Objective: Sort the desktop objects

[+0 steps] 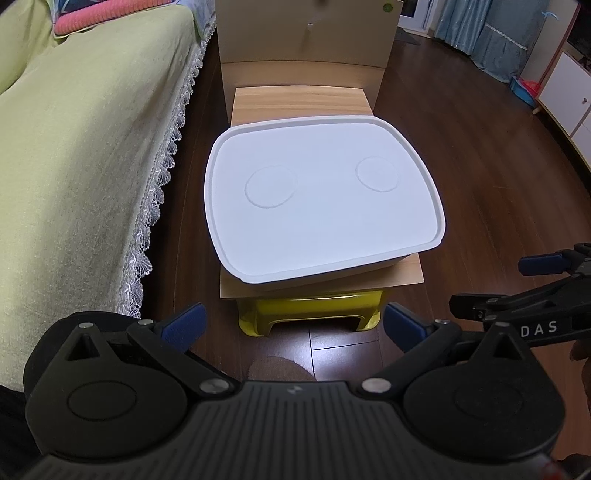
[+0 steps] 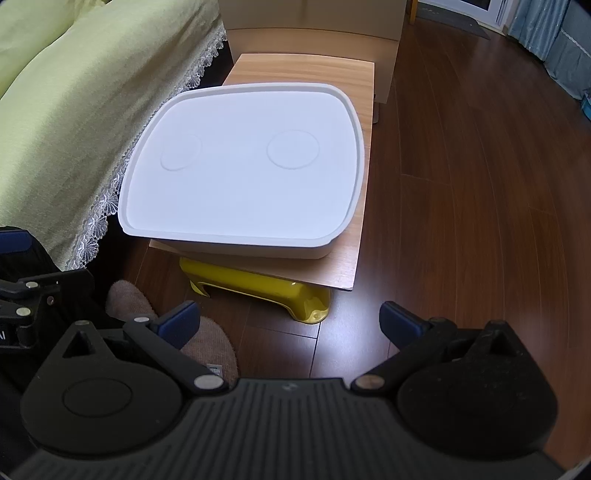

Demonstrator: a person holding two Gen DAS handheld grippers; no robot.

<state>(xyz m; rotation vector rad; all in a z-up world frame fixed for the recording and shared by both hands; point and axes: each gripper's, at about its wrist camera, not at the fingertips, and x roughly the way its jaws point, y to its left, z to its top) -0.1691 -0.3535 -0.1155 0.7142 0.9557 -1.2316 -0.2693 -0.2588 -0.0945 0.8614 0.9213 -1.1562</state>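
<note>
A white storage box with a closed white lid (image 1: 321, 195) (image 2: 243, 166) rests on a wooden board (image 1: 299, 98) (image 2: 314, 66). Two shallow round dents mark the lid. The board lies on a yellow plastic stool (image 1: 310, 314) (image 2: 258, 284). My left gripper (image 1: 293, 325) hangs open in front of the box, well short of it, with nothing between its blue pads. My right gripper (image 2: 290, 321) is also open and empty, back from the box's near edge. Part of the right gripper (image 1: 543, 280) shows at the right edge of the left wrist view.
A sofa with a light green cover and lace trim (image 1: 85, 166) (image 2: 62, 122) runs along the left. A pale wooden cabinet (image 1: 306, 33) stands behind the board. Dark wood floor (image 2: 480, 184) spreads to the right. A slippered foot (image 2: 207, 343) rests on the floor below the grippers.
</note>
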